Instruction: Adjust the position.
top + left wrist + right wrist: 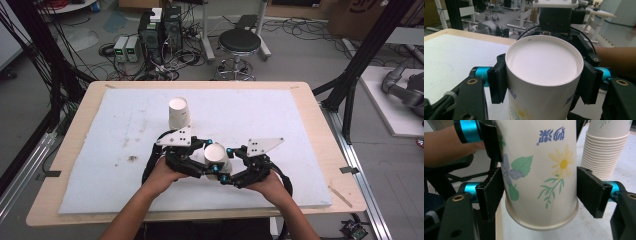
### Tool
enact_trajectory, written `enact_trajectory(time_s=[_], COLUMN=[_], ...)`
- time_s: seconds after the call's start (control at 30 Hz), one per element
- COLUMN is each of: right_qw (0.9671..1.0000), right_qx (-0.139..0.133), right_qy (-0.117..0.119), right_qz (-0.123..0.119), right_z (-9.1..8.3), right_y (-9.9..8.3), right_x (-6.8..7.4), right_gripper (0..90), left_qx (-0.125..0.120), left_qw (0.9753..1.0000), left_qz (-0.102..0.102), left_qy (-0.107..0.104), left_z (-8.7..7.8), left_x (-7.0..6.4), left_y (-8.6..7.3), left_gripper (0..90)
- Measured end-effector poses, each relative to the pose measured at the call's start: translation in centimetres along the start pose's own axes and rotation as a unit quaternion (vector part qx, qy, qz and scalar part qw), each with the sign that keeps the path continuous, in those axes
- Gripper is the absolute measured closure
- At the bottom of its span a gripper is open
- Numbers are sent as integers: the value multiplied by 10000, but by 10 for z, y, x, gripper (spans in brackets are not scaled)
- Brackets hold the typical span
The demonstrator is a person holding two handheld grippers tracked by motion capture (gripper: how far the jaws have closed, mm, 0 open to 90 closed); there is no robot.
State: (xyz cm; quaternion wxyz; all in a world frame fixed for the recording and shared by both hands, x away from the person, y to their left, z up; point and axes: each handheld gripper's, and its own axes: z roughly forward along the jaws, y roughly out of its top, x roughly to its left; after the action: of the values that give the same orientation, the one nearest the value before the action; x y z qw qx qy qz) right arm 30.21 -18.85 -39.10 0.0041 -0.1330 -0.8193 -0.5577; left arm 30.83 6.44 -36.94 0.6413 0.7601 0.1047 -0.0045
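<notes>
Paper cup (215, 156), upside down, is pinched between the left hand-held gripper (204, 161) and the right hand-held gripper (231, 167) above the tabletop (100, 150); its thin wall could get crushed if squeezed harder.

paper cup (216, 156) | white, flower print | upside down | near table's front, lifted

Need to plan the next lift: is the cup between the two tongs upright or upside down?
Upside down. The cup shows its flat closed base on top in the left gripper view, and its rolled rim points downward in the right gripper view.
</notes>
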Motion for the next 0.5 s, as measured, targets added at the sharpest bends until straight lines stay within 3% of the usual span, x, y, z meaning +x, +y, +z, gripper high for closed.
enact_trajectory(time_s=[0.23, 0.27, 0.3, 0.33, 0.47, 0.5], right_qw=[9996, 9995, 9993, 9993, 9983, 9977], right_qx=[163, 189, 218, 218, 331, 431], right_qy=[113, 113, 148, 148, 162, 168], right_qz=[-176, -222, -282, -282, -459, -498], right_z=[3, 4, 6, 6, 8, 9], right_y=[2, 4, 8, 8, 15, 18], right_x=[2, 3, 3, 3, 1, 1], right_gripper=[348, 361, 380, 380, 396, 396], left_qx=[24, 70, 181, 181, 216, 325], left_qw=[10000, 9998, 9991, 9991, 9986, 9980], left_qz=[44, 72, 89, 89, 73, 134], left_qy=[54, 141, 371, 371, 471, 524], left_z=[-8, -10, -15, -15, -28, -32], left_x=[-5, -6, -8, -8, -7, -8], left_y=[-2, -2, 0, 0, 3, 4], left_gripper=[356, 342, 203, 158, 156, 156])
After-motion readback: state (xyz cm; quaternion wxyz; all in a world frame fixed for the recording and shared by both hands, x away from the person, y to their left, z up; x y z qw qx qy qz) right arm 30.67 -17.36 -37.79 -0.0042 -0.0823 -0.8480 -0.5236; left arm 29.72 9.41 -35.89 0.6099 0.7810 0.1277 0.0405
